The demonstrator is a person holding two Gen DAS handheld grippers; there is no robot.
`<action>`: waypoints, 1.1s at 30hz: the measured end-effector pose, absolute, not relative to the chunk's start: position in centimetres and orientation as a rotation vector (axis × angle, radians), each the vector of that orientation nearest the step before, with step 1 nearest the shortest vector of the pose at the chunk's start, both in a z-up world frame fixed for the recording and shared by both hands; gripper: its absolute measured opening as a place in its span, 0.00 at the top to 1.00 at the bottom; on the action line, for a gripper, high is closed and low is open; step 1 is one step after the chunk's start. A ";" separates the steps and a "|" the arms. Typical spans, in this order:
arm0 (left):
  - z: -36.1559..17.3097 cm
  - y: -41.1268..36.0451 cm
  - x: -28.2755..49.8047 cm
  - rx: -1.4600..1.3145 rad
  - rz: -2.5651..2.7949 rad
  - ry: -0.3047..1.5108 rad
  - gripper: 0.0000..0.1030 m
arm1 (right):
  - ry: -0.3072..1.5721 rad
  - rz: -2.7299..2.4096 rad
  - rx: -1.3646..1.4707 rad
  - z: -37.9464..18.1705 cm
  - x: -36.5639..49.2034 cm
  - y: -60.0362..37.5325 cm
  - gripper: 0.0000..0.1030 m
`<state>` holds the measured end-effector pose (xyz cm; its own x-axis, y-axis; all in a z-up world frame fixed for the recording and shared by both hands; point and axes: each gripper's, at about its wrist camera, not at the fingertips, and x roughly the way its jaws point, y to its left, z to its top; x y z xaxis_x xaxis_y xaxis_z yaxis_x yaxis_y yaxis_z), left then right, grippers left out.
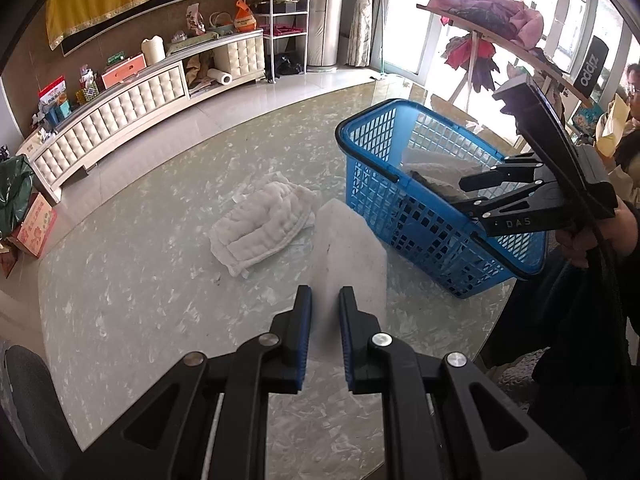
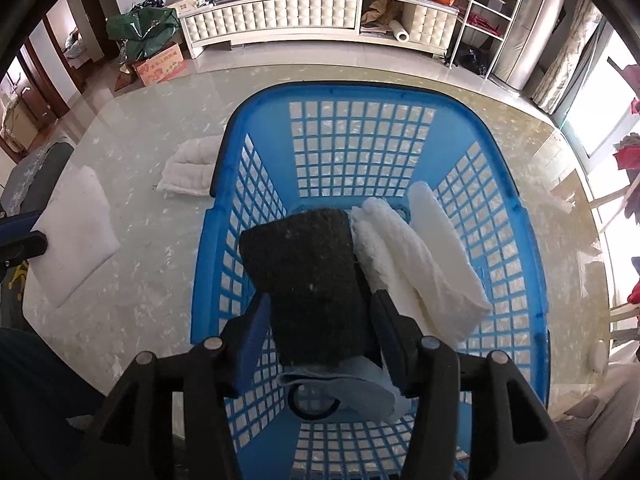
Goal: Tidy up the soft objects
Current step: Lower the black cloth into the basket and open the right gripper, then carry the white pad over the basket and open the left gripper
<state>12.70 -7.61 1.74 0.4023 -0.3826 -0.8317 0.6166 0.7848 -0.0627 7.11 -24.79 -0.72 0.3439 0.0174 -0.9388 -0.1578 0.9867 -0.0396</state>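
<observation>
Drop-off step, by the look of it. Right gripper (image 2: 320, 316) over basket (image 2: 224, 152), jaws parted, black sponge (image 2: 308, 276) loose between them, resting inside. Left gripper (image 1: 325, 312) clenched on white foam (image 1: 352, 248) at table (image 1: 120, 300). Next, probably: foam into basket, then towel (image 1: 260, 224).

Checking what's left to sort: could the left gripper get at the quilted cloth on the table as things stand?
Probably not yet: the left gripper is shut on a white foam sheet. Otherwise the way looks free; the quilted cloth lies bare on the table, beside the basket.
</observation>
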 end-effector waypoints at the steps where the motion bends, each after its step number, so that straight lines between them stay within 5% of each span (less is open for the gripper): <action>1: 1.8 -7.6 12.6 0.272 -0.642 0.964 0.88 | 1.215 0.109 -0.132 -0.6 6.9 -25.1 0.51; 13: 4.1 -8.6 12.0 0.214 -0.715 0.919 0.88 | 1.167 0.064 -0.142 1.0 5.6 -27.6 0.17; 33: 5.8 -16.5 14.2 0.326 -0.749 0.928 0.87 | 1.061 0.093 -0.135 2.8 4.4 -32.3 0.02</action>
